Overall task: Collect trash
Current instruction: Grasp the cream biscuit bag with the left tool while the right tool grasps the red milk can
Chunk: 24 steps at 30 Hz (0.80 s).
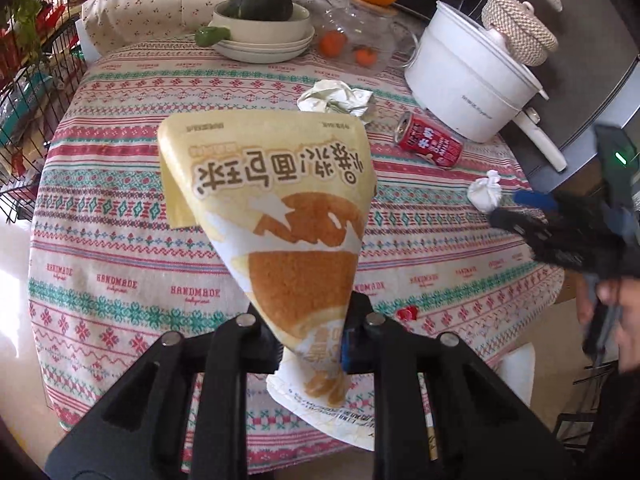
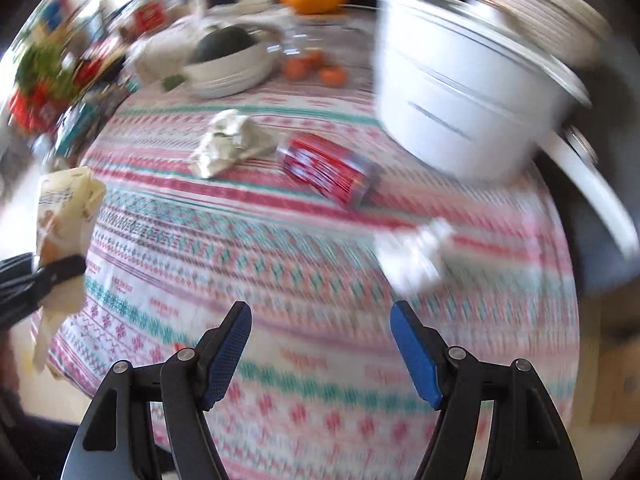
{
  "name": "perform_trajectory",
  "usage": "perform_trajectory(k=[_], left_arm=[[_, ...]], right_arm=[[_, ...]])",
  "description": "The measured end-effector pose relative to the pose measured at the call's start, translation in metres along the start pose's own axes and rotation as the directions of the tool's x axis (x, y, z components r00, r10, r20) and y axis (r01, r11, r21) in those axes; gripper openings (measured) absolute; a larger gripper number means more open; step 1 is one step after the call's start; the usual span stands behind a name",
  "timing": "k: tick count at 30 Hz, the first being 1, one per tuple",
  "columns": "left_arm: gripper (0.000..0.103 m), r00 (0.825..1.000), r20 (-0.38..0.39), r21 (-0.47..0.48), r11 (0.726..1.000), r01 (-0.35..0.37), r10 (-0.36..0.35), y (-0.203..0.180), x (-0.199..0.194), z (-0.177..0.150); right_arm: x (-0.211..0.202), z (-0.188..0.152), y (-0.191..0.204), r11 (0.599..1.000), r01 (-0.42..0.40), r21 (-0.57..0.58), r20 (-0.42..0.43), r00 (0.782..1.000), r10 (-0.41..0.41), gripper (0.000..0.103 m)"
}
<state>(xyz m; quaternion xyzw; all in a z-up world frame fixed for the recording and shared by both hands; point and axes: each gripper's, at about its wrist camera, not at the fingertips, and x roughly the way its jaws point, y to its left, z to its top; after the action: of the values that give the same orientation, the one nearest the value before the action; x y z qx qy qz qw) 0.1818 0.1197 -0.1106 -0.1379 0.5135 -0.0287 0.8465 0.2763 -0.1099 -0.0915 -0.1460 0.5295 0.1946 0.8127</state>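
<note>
Two grippers: left gripper [image 1: 310, 346] clamped on yellow crinkled plastic snack wrapper [image 1: 276, 216], right gripper [image 2: 320, 344] spread empty, red drink can [image 2: 326, 174] at twelve o'clock.

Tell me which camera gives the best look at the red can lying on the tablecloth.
The left wrist view. There the red can is sharp, on its side with its open silver end and white lettering readable, beside the white pot. The right wrist view also shows it whole, but motion blur smears it into a red streaked shape.
</note>
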Motion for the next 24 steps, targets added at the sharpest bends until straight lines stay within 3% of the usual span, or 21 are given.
perform_trajectory(k=[4, 10, 18, 24], left_arm=[[0.022, 1.0, 0.023, 0.043, 0.999, -0.016, 0.015, -0.012, -0.008, -0.003], [0.022, 0.997, 0.063, 0.085, 0.995, -0.045, 0.04, -0.021, -0.015, 0.002], [0.022, 0.998, 0.056, 0.064, 0.997, -0.031, 0.027, -0.015, -0.015, 0.006], [0.022, 0.998, 0.052, 0.032, 0.999, -0.029, 0.028, -0.008, -0.015, 0.008]], right_arm=[[0.03, 0.042, 0.018, 0.986, 0.056, -0.154, -0.004, 0.998, -0.058, 0.073], [0.069, 0.082, 0.023, 0.96, 0.118, -0.253, -0.007, 0.992, -0.124, 0.073], [0.106, 0.101, 0.019, 0.939, 0.147, -0.311, -0.042, 0.985, -0.169, 0.073], [0.124, 0.103, 0.025, 0.913, 0.228, -0.338, -0.031, 0.967, -0.253, 0.068]])
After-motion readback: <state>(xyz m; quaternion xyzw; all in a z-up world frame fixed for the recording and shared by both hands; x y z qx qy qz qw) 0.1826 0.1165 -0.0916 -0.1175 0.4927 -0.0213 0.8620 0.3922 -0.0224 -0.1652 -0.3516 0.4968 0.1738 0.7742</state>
